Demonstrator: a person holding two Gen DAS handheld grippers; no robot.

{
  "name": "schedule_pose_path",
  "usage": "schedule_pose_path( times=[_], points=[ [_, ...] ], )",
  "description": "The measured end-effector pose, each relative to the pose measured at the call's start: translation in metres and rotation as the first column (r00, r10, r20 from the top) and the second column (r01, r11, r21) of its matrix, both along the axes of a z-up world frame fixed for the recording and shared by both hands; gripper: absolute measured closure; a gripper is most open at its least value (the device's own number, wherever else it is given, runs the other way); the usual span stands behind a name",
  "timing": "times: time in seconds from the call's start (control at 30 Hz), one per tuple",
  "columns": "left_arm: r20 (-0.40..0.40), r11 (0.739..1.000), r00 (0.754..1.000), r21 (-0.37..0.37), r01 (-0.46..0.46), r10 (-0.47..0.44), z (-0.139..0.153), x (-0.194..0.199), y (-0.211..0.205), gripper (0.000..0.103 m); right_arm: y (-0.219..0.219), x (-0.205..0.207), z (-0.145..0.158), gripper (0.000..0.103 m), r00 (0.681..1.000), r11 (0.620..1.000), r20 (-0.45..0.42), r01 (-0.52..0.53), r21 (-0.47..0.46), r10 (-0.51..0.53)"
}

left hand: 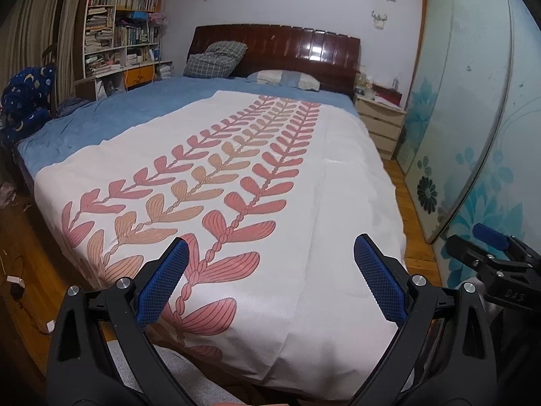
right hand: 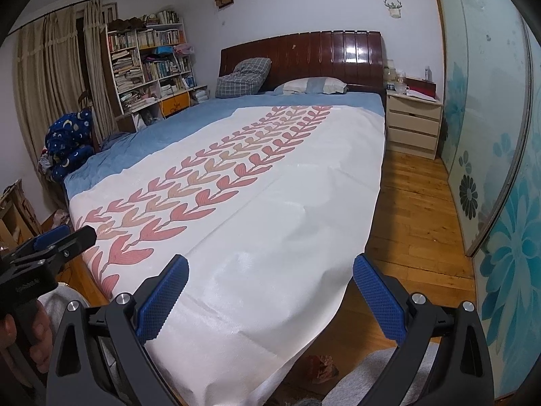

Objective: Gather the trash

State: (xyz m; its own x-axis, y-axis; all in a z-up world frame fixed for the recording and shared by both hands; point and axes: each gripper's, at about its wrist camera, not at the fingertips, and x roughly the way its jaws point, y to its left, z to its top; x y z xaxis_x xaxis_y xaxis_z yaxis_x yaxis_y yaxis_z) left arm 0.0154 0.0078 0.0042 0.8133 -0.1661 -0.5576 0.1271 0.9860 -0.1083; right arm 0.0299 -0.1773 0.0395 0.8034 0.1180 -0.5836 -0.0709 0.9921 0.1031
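Note:
My left gripper (left hand: 270, 247) stands open over the foot of a bed (left hand: 324, 203), with nothing between its blue pads. My right gripper (right hand: 270, 267) is open too, held over the bed's near right corner. A crumpled reddish-pink scrap (right hand: 319, 368) lies on the wooden floor below that corner. Another pinkish crumpled piece (left hand: 6, 191) lies on the floor left of the bed. In each wrist view the other gripper shows at the edge: the right gripper (left hand: 465, 237) and the left gripper (right hand: 79, 231).
A white cover with a pink leaf pattern lies on a blue sheet; two pillows (right hand: 311, 86) rest at the headboard. A nightstand (right hand: 412, 125) and sliding glass doors (right hand: 490, 169) are on the right. A bookshelf (left hand: 118, 34) is on the left. A cable and white plug (left hand: 15, 280) lie on the floor.

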Motion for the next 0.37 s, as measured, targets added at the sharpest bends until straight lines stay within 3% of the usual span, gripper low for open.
schedule_pose_path(
  times=[0.37],
  points=[
    [-0.044,1.000,0.999,0.014,-0.010,0.010,-0.0054,0.0065,-0.0045,0.006,0.0020,0.0028,-0.0037,0.007,1.000,1.000,-0.011,0.000,0.003,0.000]
  ],
)
